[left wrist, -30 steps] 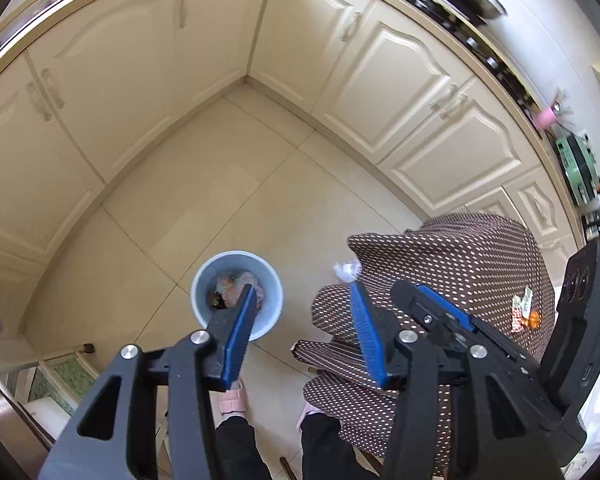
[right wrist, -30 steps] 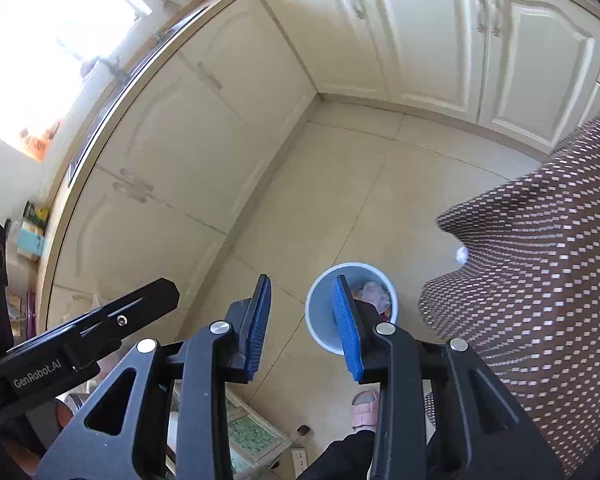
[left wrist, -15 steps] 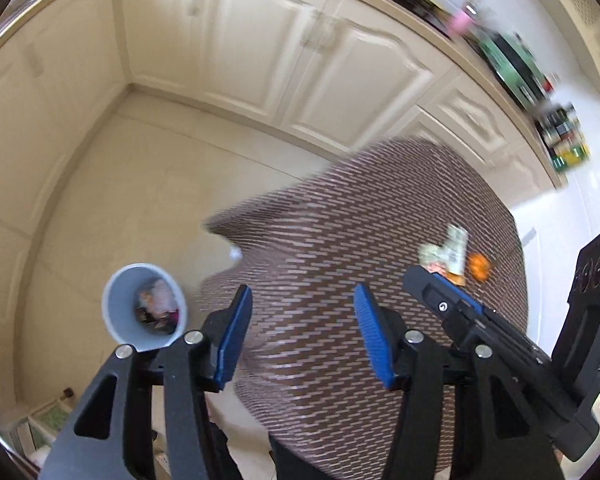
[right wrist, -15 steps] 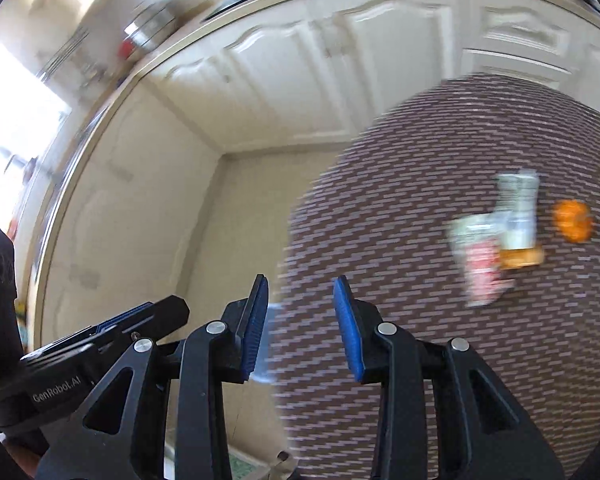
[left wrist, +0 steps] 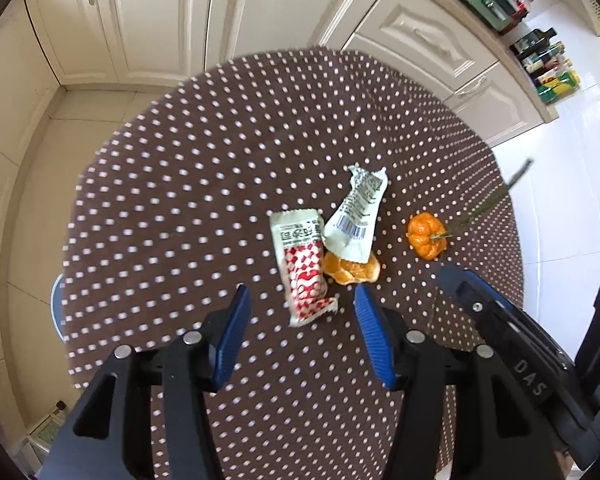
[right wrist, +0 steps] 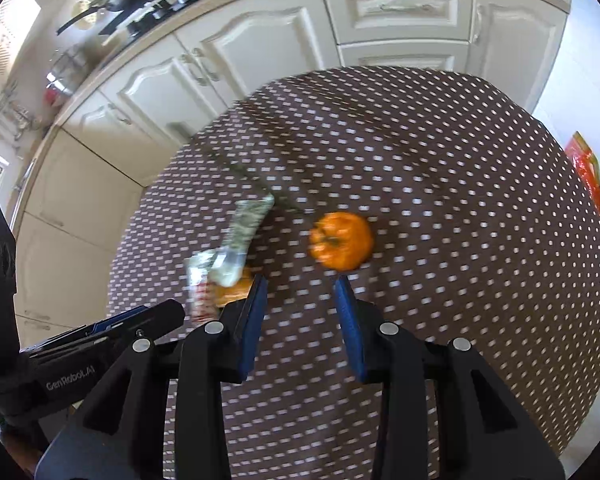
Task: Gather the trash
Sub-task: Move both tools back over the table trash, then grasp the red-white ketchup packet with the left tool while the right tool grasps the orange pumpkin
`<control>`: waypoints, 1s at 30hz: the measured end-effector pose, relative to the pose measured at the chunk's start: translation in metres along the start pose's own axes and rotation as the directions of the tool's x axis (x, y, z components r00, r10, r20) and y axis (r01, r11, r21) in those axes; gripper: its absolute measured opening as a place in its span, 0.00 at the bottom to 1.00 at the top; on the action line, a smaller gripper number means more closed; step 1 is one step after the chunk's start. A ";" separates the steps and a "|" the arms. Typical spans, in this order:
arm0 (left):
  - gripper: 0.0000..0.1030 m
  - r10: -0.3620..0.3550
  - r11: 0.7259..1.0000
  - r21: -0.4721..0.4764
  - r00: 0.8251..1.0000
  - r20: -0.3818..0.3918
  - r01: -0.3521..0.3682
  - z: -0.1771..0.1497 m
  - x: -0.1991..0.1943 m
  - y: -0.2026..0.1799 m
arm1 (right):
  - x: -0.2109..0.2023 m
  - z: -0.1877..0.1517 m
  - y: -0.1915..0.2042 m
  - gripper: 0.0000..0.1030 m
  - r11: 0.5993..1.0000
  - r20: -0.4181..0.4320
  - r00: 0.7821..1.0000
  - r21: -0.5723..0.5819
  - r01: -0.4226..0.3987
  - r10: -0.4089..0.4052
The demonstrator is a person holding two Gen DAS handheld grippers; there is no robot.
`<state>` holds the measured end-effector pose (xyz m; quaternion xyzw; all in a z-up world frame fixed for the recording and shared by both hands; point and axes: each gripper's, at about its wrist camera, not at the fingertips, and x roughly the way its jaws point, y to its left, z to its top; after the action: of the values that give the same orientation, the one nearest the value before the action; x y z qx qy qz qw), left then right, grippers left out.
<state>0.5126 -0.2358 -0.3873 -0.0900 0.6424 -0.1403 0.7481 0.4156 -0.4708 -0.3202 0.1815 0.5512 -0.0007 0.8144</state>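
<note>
On a round table with a brown dotted cloth [left wrist: 180,184] lie a red-and-white snack wrapper [left wrist: 302,266], a pale green wrapper with a barcode [left wrist: 356,216], a peeled tangerine piece [left wrist: 352,272] under it, and a whole small tangerine with a stem [left wrist: 426,236]. My left gripper [left wrist: 300,316] is open and empty, above the near end of the red-and-white wrapper. My right gripper [right wrist: 300,300] is open and empty, just short of the small tangerine [right wrist: 342,246]. The wrappers [right wrist: 236,248] show blurred to its left.
A light blue trash bin [left wrist: 56,308] peeks out past the table's left edge on the tiled floor. Cream kitchen cabinets [left wrist: 236,12] run behind the table. Bottles [left wrist: 548,64] stand on the counter. A red packet [right wrist: 588,168] lies beyond the table's right edge.
Both grippers have swung from over the trash bin on the floor to over the table and come in close to the wrappers and tangerines. Both have stayed open and empty.
</note>
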 end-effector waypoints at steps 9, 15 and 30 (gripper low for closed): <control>0.52 0.095 0.995 -0.025 0.995 -0.030 -0.096 0.011 0.028 0.004 | 0.023 0.012 -0.022 0.41 1.000 -0.027 1.000 0.000 0.012 -0.012; 0.49 0.125 0.992 0.018 0.992 -0.022 -0.124 0.018 0.034 -0.007 | 0.036 0.026 -0.016 0.42 0.999 -0.022 0.999 -0.030 0.029 -0.029; 0.06 0.075 0.997 -0.004 0.997 0.018 -0.075 0.013 0.013 0.015 | 0.021 0.022 -0.004 0.30 0.996 0.019 0.999 -0.079 0.031 -0.030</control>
<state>0.5287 -0.2269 -0.4021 -0.0686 0.6389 -0.1102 0.7583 0.4425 -0.4769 -0.3337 0.1405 0.5462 0.0071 0.8258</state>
